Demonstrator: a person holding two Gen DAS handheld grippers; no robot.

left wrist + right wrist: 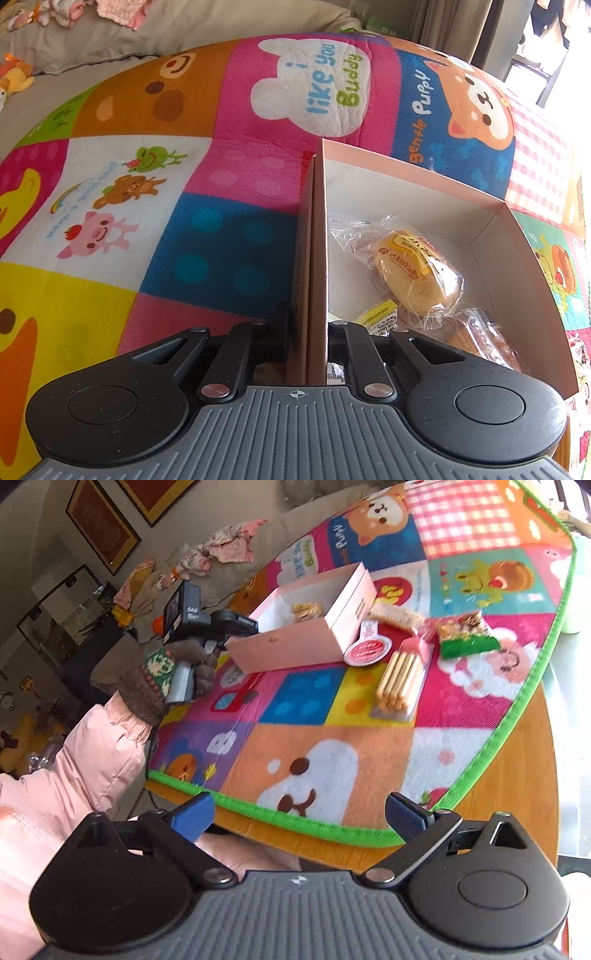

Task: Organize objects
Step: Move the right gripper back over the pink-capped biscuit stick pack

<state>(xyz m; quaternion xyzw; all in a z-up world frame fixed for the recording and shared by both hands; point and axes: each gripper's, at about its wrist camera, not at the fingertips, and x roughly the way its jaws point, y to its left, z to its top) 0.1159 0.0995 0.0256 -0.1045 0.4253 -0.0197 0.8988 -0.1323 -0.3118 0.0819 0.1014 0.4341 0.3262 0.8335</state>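
left wrist view: the left gripper [307, 343] has its jaws pinching the near wall of the pink box [495, 236], which sits on the patchwork mat [229, 236] covering the table [517, 775]. inside the box lie a wrapped sponge cake [413, 273], a second wrapped snack [476, 339] and a yellow-labelled packet [380, 317], so the task appears partly done. the right wrist view shows the right gripper [299, 818] with jaws spread and nothing between them, at the near mat edge. four items lie outside, just beside the box: a biscuit-stick pack [400, 681], a red-and-white sachet [365, 646], a pale cereal bar [397, 618] and a green-edged snack bag [467, 635]. the box's near corner is hidden behind the left gripper body. package print is too small to read.
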